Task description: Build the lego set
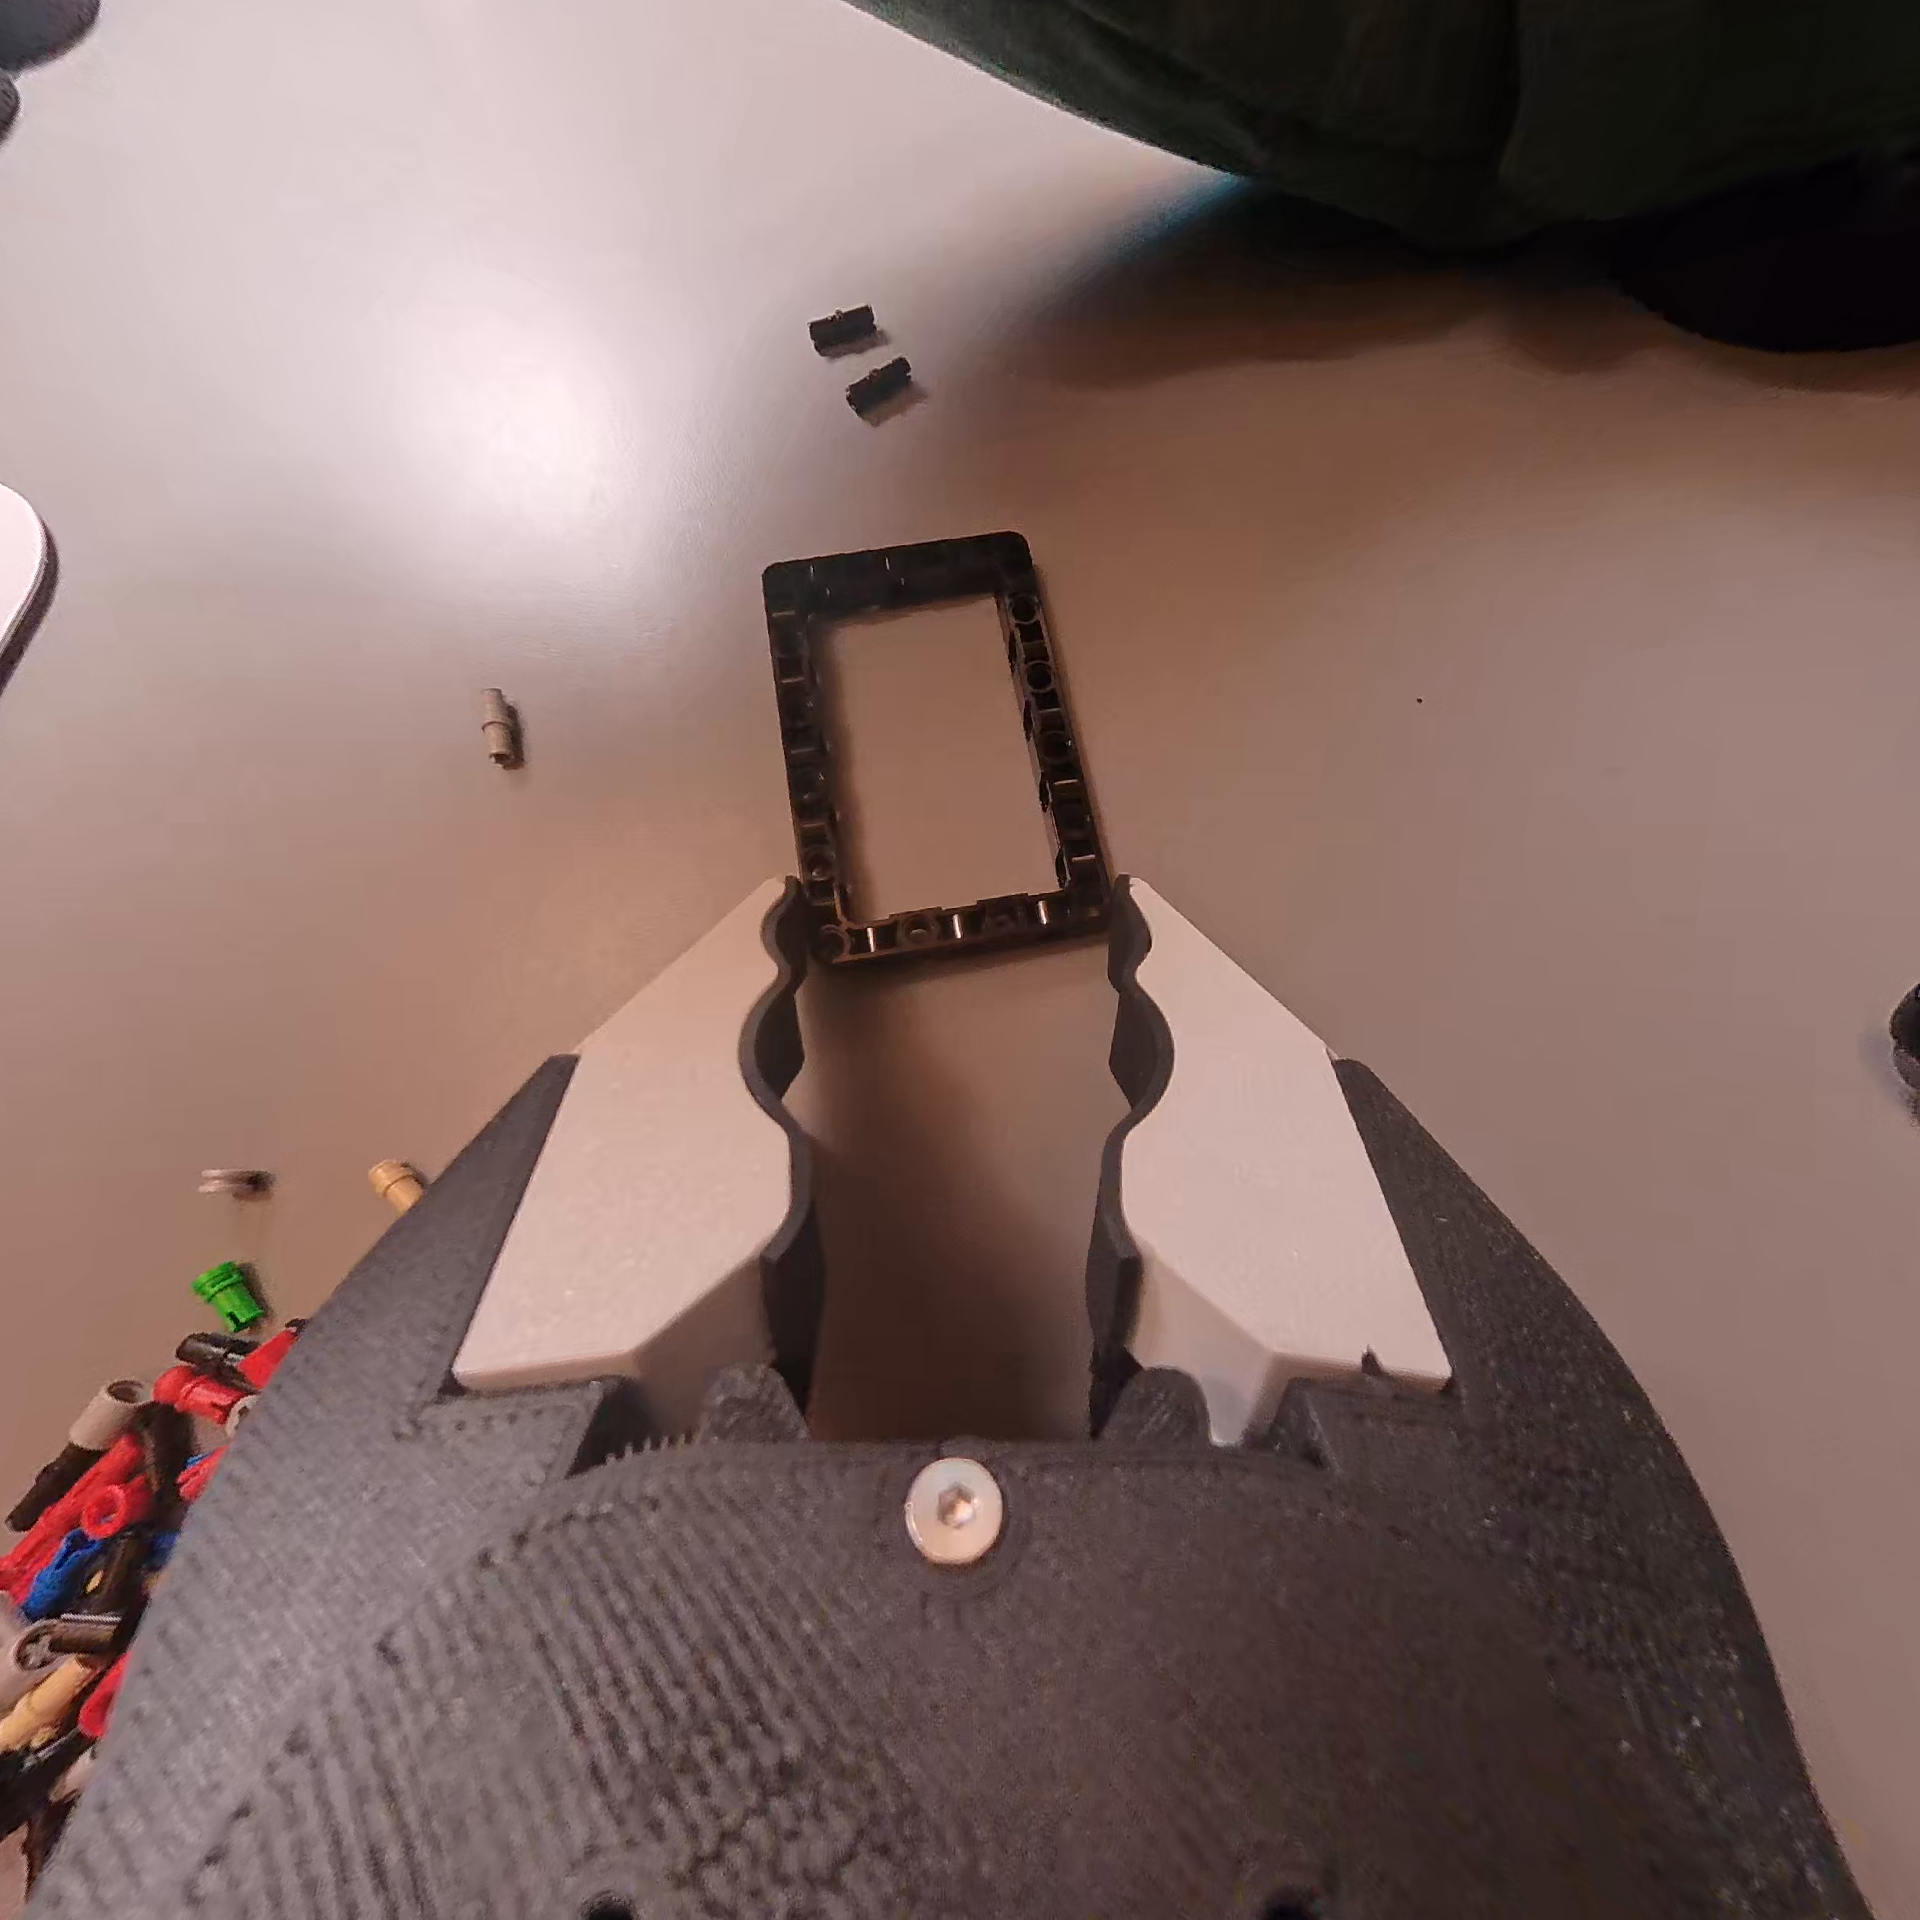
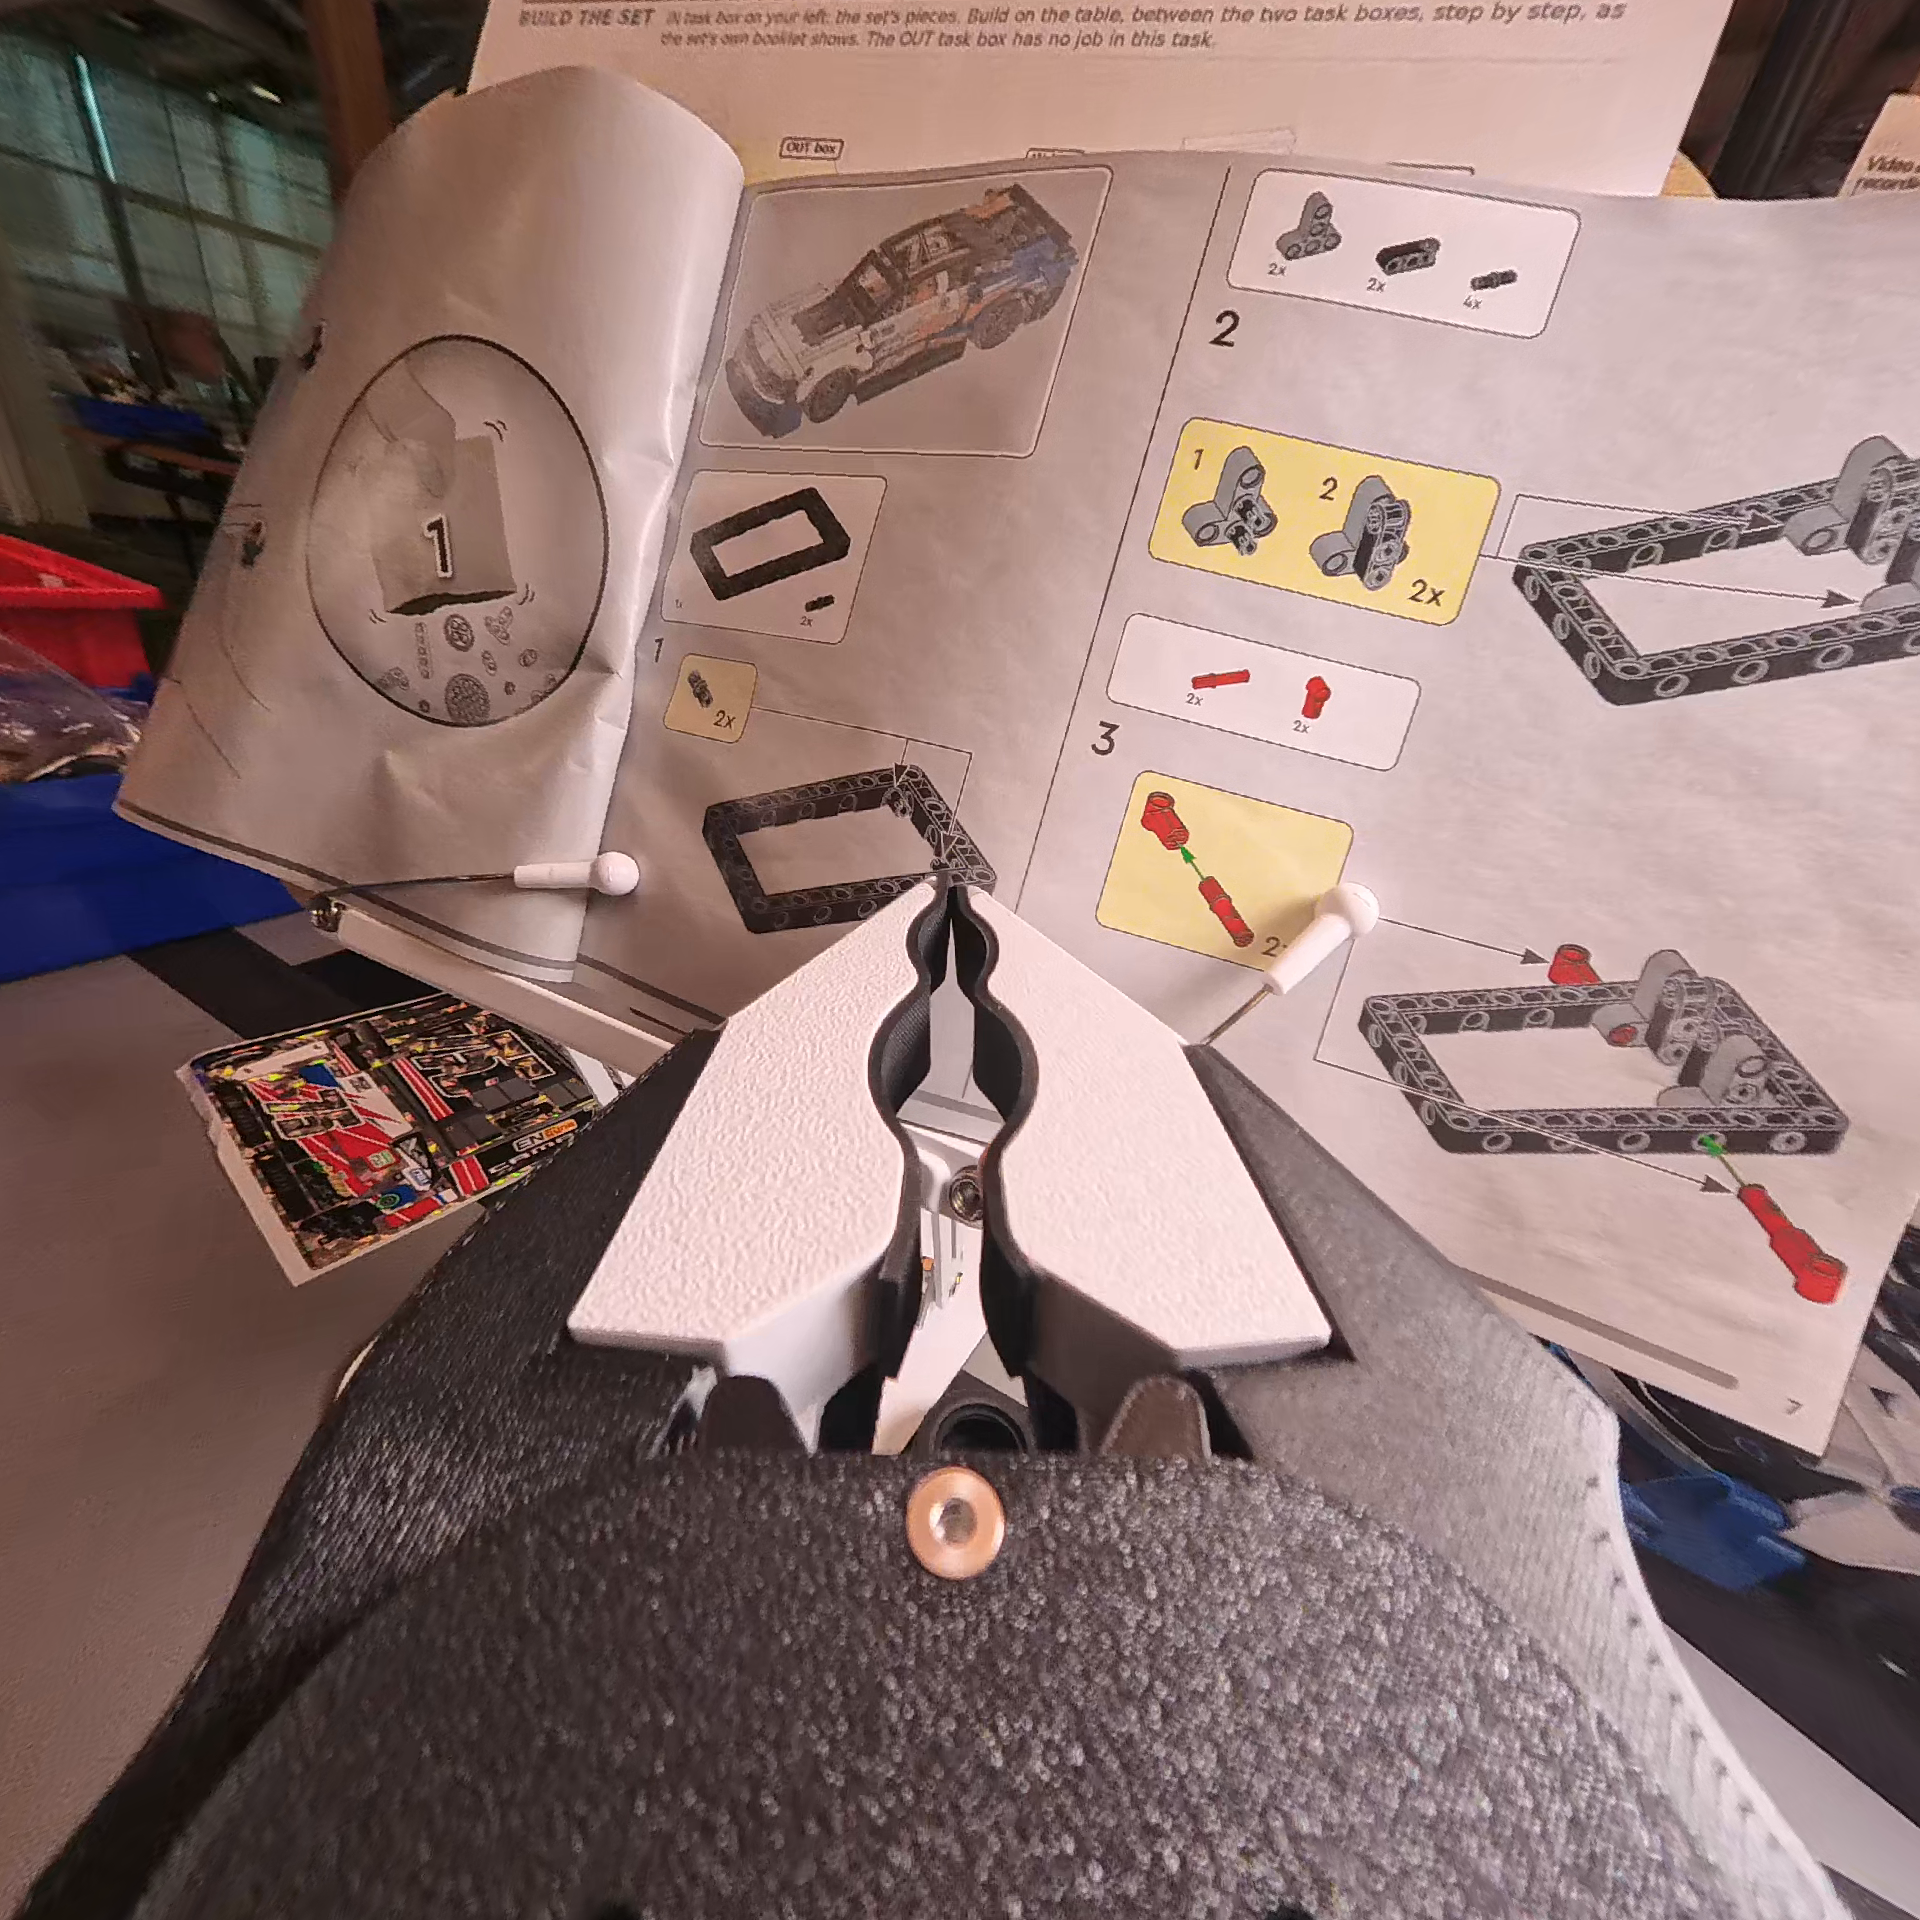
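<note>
two grippers are ours: on the left, past a loose parts pile [image 1: 94, 1496] and a grey pin [image 1: 502, 727], our left gripper [image 1: 954, 914] is spread at the near end of the black frame [image 1: 928, 750], flat on the table [image 1: 1455, 727]. our right gripper [image 2: 951, 896], fingertips pressed together on nothing, faces the open instruction booklet [image 2: 1143, 582].

black frame [image 1: 930, 743], grey pin [image 1: 501, 726]

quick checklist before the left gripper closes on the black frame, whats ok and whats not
1. Left gripper open: ok.
2. Black frame flat on the table: ok.
3. Frame's near end between the jaws: ok, tips flank its corners.
4. Two black pins lying loose beyond the frame: ok.
5. Right gripper free: ok, shut on nothing, facing the booklet.
6. Pins already in frame: cannot tell.
</note>
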